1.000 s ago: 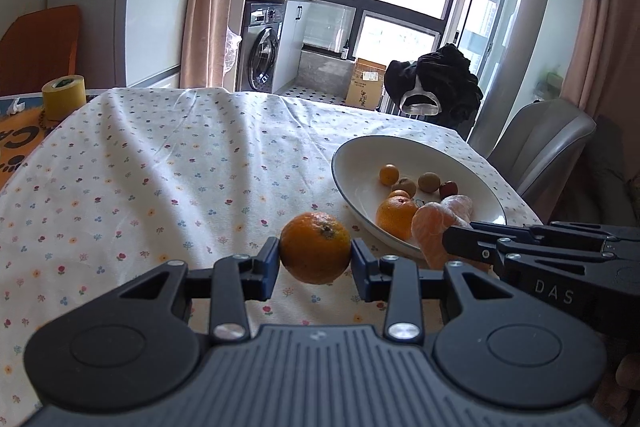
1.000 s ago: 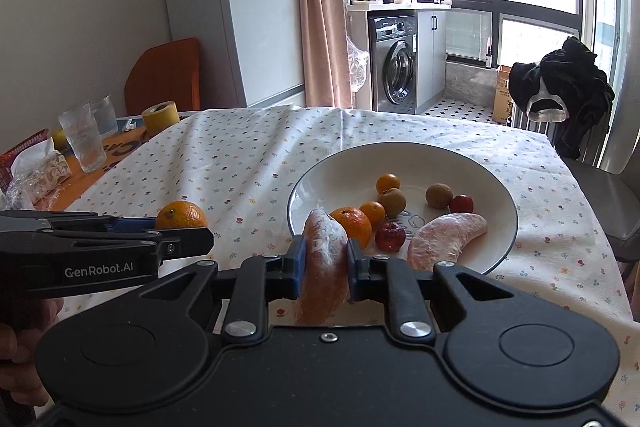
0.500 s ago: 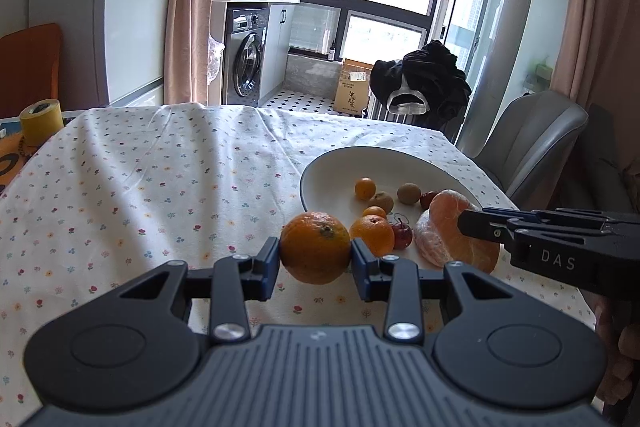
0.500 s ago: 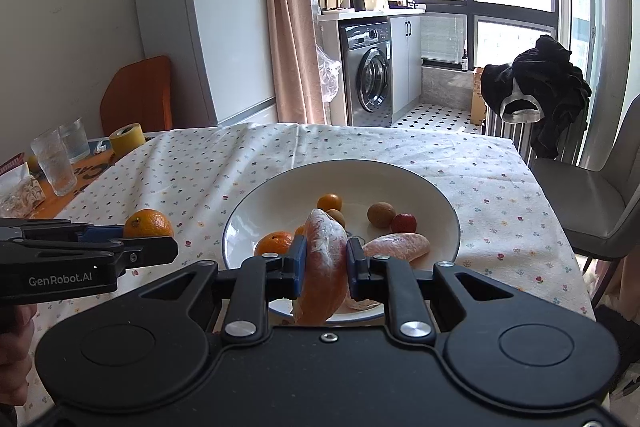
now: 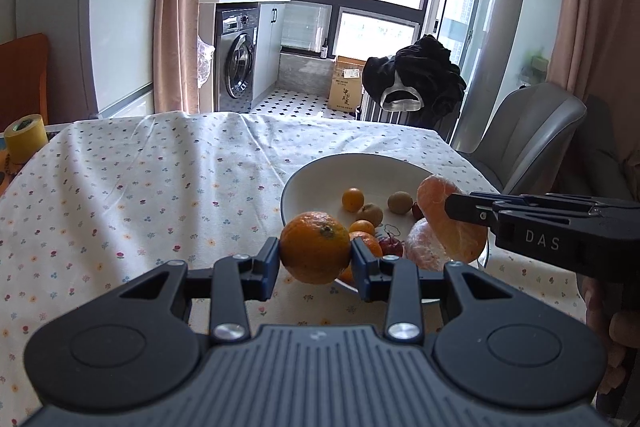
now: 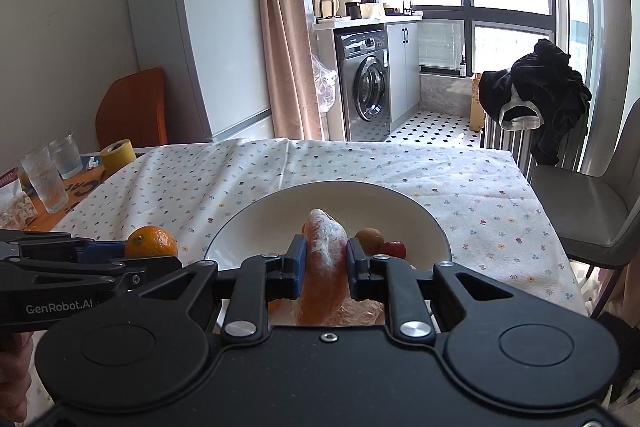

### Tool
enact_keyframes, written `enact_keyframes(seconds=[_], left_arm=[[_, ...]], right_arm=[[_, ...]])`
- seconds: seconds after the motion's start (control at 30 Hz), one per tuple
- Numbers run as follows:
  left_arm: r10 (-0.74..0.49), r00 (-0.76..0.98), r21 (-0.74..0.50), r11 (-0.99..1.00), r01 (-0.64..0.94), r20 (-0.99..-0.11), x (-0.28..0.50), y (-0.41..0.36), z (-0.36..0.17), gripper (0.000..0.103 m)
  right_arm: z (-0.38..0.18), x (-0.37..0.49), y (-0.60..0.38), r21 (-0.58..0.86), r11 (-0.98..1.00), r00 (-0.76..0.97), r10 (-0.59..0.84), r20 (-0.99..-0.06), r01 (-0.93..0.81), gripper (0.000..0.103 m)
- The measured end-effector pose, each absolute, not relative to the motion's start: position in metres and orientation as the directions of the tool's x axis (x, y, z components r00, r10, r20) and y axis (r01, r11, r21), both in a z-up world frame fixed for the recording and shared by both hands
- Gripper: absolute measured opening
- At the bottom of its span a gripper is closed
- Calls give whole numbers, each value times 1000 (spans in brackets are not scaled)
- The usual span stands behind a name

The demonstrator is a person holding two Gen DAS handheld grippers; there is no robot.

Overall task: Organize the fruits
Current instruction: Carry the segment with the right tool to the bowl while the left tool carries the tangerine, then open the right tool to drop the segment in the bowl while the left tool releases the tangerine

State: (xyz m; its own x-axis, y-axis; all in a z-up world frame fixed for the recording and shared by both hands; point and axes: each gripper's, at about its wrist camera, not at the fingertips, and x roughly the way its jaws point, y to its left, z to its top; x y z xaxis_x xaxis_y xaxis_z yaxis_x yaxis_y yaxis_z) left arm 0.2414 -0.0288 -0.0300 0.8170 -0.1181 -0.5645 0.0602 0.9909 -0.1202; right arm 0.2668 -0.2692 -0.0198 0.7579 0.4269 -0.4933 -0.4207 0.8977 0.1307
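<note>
My left gripper (image 5: 316, 249) is shut on a whole orange (image 5: 315, 247), held in the air at the near left rim of the white plate (image 5: 316, 175). My right gripper (image 6: 323, 261) is shut on a peeled citrus segment (image 6: 323, 267), held above the plate (image 6: 256, 223). In the left wrist view that segment (image 5: 448, 219) hangs over the plate's right side, above a second peeled segment (image 5: 424, 247). Several small fruits lie in the plate: a small orange one (image 5: 353, 199), a brown one (image 5: 400, 202), a red one (image 5: 390, 245). The held orange (image 6: 151, 242) shows at the left in the right wrist view.
A flowered cloth (image 5: 140, 187) covers the table. A yellow tape roll (image 6: 118, 154) and two glasses (image 6: 44, 179) stand at the far left edge. A grey chair (image 6: 592, 203) stands at the table's right side. A person's hand (image 5: 612, 319) holds the right gripper's body.
Both grippers have risen and drawn back from the plate, fruit still held. The plate now looks farther and lower in both views; the segment has moved over the plate's right side.
</note>
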Motion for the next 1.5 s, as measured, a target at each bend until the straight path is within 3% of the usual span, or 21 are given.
enact_keyframes(seconds=[0.13,0.2,0.43,1.1,1.27,1.5], left_arm=[[-122,813,-114,991,69,-569,249,-34,-30,36],[-126,812,-109,991,76,-571,253,-38,-31,36],[-136,806,-99,990,96,-576,266,-50,-32,36],[-132,794,-113,990,81,-593,267,-47,-31,41],[-113,797,-115,992,55,-594,258,-42,-28,48],[-109,797,-147,989,25,-594,240,-34,-25,62]], right_arm=[[-27,273,-270,147,892,740,439,-510,-428,27],[-29,272,-272,146,894,745,435,-506,-423,40],[-33,269,-286,172,898,745,433,-507,-405,51],[-39,258,-296,209,892,732,449,-513,-400,55],[-36,250,-295,207,887,732,458,-504,-413,62],[-31,242,-296,218,883,728,466,-503,-415,63]])
